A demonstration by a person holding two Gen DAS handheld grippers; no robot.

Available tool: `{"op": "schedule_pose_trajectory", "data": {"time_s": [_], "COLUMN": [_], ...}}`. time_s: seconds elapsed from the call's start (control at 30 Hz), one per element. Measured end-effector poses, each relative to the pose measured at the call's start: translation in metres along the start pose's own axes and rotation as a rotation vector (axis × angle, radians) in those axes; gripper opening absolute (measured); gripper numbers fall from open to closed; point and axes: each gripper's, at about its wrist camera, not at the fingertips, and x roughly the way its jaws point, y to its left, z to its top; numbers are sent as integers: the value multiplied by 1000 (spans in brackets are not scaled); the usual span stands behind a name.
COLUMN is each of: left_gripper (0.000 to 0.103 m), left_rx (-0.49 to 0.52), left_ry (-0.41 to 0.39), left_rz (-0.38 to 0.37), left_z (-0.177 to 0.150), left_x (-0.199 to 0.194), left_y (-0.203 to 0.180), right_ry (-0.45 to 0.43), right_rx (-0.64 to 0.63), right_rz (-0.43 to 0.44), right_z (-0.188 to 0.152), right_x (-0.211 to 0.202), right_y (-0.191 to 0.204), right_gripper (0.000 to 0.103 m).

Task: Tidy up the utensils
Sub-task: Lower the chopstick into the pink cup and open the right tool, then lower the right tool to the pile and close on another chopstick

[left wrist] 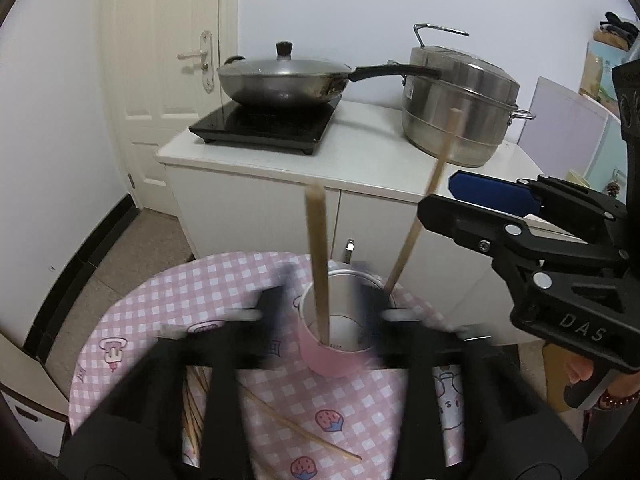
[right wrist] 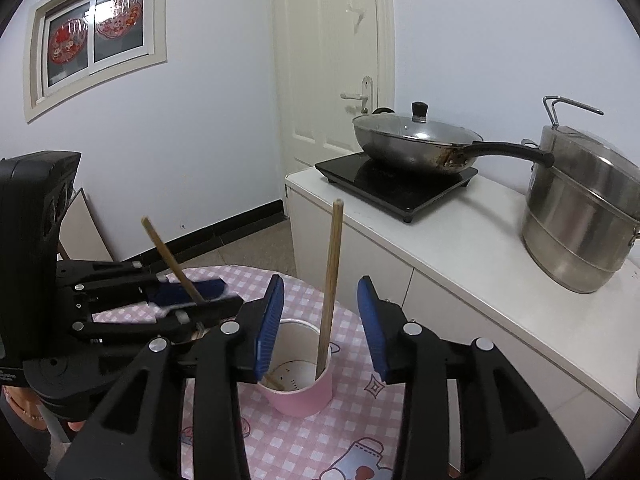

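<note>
Now | my left hand-held gripper stands released beside a leaning chopstick | my right hand-held gripper released, straddling the pink cup | upright chopstick stands in cup | cup on checked cloth | spare chopsticks lie on cloth

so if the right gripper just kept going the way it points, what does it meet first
Most likely the pink cup, which sits between and just ahead of the open right gripper, along with the chopstick standing in it. Depth is hard to judge here.
</note>
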Motion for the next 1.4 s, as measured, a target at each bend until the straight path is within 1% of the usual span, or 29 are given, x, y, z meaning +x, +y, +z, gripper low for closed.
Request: {"op": "schedule_pose_trajectory", "data": {"time_s": [0.03,0.07,0.27,0.4,0.67,0.73,0.87,1.0,1.2,1.4], "left_gripper": [69,69,69,69,69,69,69,69,69,69], "left_rx": [8,18,38,19,24,17,11,-1,-42,-80], "left_ry": [-31,-41,-42,-33,3,16,47,81,134,188], "left_rz": [14,21,25,33,82,88,124,144,156,154], "left_z": [0,1,-5,-14,-48,-56,-76,-94,-114,-131], "left_x": [-5,-8,-27,-42,-76,-81,-89,-88,-70,-36], "left_y": [-1,-3,-2,9,35,43,62,79,106,128], "right_ry": [-2,-5,-18,-15,9,18,42,82,139,209], "right_rx": [-1,-2,-9,-22,-92,-110,-153,-205,-292,-316], "right_rz": [-1,-3,-6,8,65,85,121,153,137,115], "right_z": [0,-1,-7,-14,-32,-36,-47,-59,-74,-85], "right_x": [-2,-5,-21,-27,-26,-22,-8,11,48,88], "right_y": [1,1,7,16,57,69,96,125,160,170], "right_gripper": [40,40,41,41,41,41,41,41,41,40]}}
